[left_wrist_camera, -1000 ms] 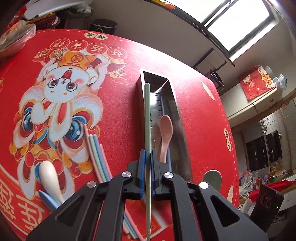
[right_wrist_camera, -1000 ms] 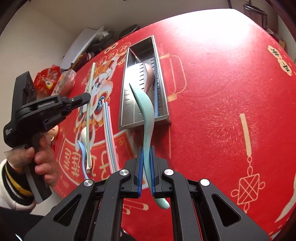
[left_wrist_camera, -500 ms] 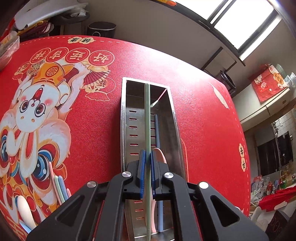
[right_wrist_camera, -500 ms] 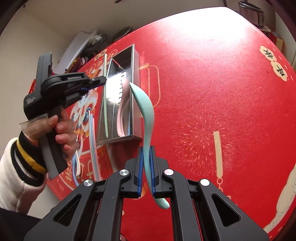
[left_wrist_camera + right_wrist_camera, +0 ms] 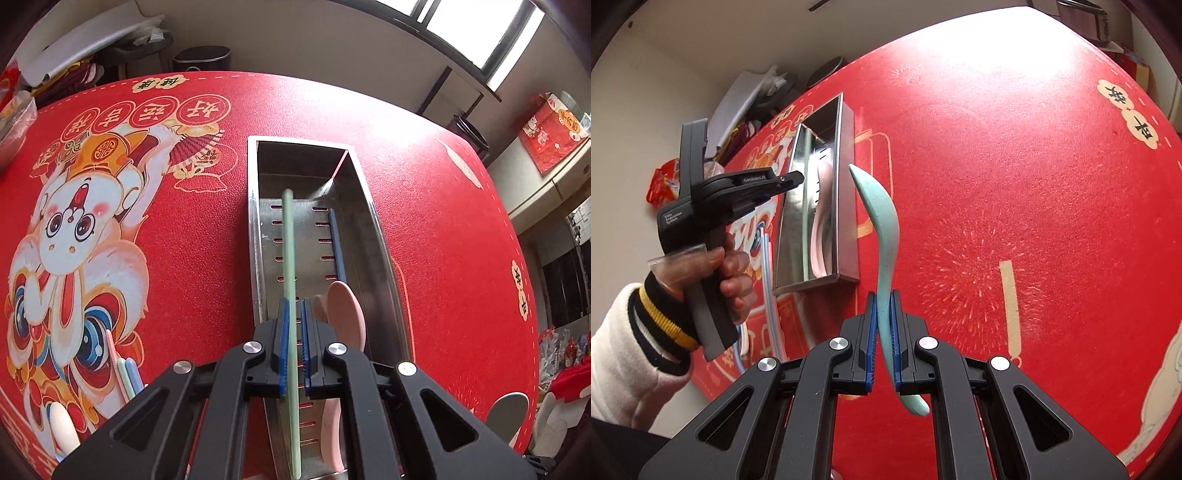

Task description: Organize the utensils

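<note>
My left gripper point(image 5: 293, 325) is clamped on a green chopstick point(image 5: 289, 258), pads tight on its shaft, stick pointing along the steel tray point(image 5: 255, 236) and hanging over its inside, tip near the tray's far end. Can't tell if the tip touches the tray floor. Inside the tray: pink spoon point(image 5: 345, 317) by the right wall, dark blue chopstick point(image 5: 337, 243) beyond it, lying flat. Left of the tray on the red tablecloth point(image 5: 192, 258): loose chopsticks point(image 5: 127, 373) in pink, green and blue, plus a white spoon point(image 5: 62, 428) nearer me. My right gripper point(image 5: 882, 325) is clamped on a teal spoon point(image 5: 881, 221), bowl end pointing away, held in the air just right of the tray, clear of its wall. My left hand point(image 5: 733, 273) grips its tool on the tray's left side
</note>
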Motion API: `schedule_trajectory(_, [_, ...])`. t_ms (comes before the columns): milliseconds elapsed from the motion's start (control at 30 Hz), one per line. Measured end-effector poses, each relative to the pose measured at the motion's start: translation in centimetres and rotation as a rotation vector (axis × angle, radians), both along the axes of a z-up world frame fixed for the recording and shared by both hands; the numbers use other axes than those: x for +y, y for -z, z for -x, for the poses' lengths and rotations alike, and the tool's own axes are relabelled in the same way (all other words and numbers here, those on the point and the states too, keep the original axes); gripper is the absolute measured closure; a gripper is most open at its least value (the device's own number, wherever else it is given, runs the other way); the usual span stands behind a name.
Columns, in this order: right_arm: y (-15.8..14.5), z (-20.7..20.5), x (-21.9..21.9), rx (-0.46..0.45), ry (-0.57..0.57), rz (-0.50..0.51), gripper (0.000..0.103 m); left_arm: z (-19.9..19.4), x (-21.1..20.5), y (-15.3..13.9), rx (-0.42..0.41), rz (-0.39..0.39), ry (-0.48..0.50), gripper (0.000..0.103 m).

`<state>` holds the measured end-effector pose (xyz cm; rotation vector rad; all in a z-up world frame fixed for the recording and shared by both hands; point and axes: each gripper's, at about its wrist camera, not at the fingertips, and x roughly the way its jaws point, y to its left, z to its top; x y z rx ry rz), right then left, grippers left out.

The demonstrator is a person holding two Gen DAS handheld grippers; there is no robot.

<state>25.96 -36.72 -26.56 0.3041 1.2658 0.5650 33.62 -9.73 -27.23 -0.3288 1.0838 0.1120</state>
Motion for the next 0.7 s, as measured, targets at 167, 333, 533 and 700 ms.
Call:
schedule_trajectory(167, [-0.1,0.2,-0.2,0.002,0.019,-0.004,0.096,0.9,0.1,-1.1,-0.017,-0.008,0.025,0.093])
schedule_trajectory(333, [-0.3,0.1,0.2,0.005,0.05,-0.02,0.096,3.1,1.1,-3.2,-0.059,-0.033,0.049,0.065])
schedule_trajectory(533, [-0.7,-0.2,2.2,0.001,0.06,-0.026,0.096,6.8,3.5,-5.2,-0.092,-0.109,0.052,0.033])
schedule_trajectory(700, [-1.1,-0.7,4.7,-0.005,0.05,-0.017,0.096,9.9,6.1,-5.9,-0.095,-0.154,0.032,0.013])
